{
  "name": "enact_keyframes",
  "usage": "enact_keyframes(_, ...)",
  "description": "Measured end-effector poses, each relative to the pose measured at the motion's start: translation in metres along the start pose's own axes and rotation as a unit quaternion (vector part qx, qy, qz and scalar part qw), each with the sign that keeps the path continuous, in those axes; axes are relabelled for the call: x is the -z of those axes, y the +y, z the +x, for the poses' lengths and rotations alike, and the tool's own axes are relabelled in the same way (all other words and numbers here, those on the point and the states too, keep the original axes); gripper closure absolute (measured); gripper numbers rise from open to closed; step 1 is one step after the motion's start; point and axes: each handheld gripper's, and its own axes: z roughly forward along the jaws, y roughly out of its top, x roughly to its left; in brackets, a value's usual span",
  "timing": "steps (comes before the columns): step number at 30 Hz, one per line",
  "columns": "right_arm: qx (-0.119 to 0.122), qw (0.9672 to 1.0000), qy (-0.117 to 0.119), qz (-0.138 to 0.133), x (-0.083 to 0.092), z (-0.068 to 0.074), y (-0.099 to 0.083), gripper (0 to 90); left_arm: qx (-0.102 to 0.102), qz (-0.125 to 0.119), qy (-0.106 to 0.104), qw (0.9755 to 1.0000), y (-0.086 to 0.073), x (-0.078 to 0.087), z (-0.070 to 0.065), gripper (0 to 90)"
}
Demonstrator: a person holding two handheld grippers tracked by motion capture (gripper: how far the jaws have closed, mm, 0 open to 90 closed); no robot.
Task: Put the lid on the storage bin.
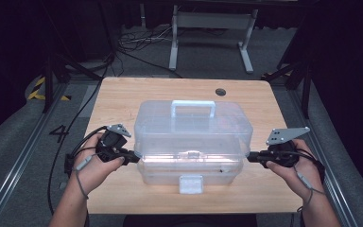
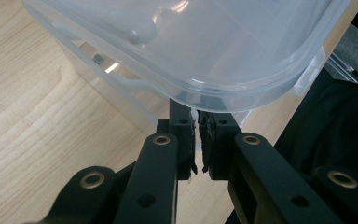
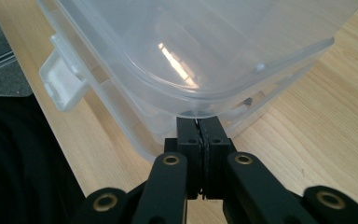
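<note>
Both gripper tips are hiding under the lid rim of the clear plastic storage box (image 1: 192, 142): left gripper (image 2: 199, 128) nearly closed, right gripper (image 3: 198, 126) fully closed, pale wooden table (image 1: 123, 94) lying bare around the box.

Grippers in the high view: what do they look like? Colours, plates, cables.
Both are black handheld tools. The left tool and the right tool each carry a grey three-cornered plate with small holes on top and trail a grey cable along the forearm. Up close, the black linkage arms have brass-coloured pivot rings. Forearms are bare, with no sleeves.
</note>
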Motion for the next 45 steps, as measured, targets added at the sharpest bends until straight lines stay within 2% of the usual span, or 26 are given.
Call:
enact_keyframes(15, 0.006, 0.9991, 0.014, 0.039, -0.005, 0.001, -0.002, 89.0, -0.001, 0.037, -0.005, 0.9993, -0.003, -0.003, -0.001, 83.5)
enact_keyframes(23, 0.014, 0.9976, 0.019, 0.065, -0.009, 0.002, -0.003, 88.6, -0.006, 0.063, 0.001, 0.9980, -0.004, -0.005, -0.004, 82.9)
enact_keyframes(30, 0.019, 0.9954, 0.025, 0.090, -0.014, 0.003, -0.004, 88.9, -0.014, 0.090, 0.007, 0.9958, -0.004, -0.012, -0.005, 83.2)
enact_keyframes(45, 0.019, 0.9921, 0.036, 0.119, -0.020, 0.001, -0.006, 88.9, -0.021, 0.118, 0.014, 0.9927, -0.004, -0.017, -0.007, 83.4)
